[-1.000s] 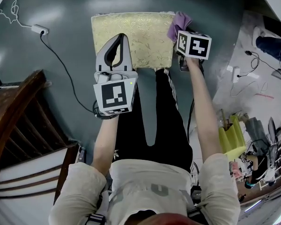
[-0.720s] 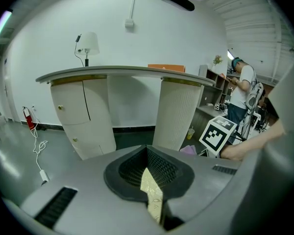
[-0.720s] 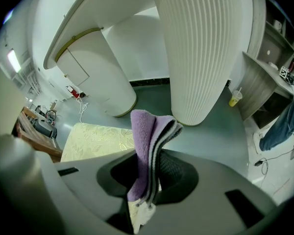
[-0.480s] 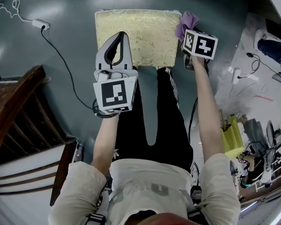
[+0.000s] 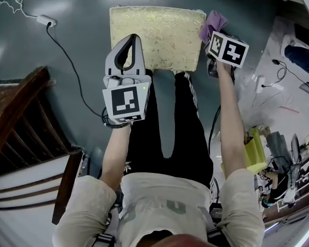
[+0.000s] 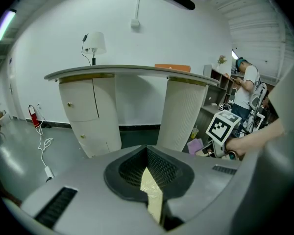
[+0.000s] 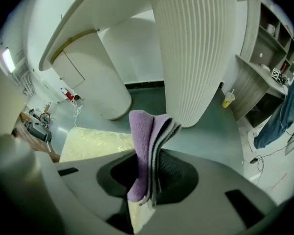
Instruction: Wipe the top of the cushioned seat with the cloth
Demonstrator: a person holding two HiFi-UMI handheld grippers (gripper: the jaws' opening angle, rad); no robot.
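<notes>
Head view: cloth (image 5: pixel 215 22) mostly hidden behind right tongs (image 7: pixel 146 187) clamping it; left tongs (image 5: pixel 133 41) closed over seat (image 5: pixel 167 30).

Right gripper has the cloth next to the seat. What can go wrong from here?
1. The cloth, pinched in the right gripper, sits off the right edge of the cushioned seat, not over it; coming in sideways may snag that edge.
2. The left gripper, jaws shut and empty, hovers over the seat's near left part; a full sweep may hit it.
</notes>
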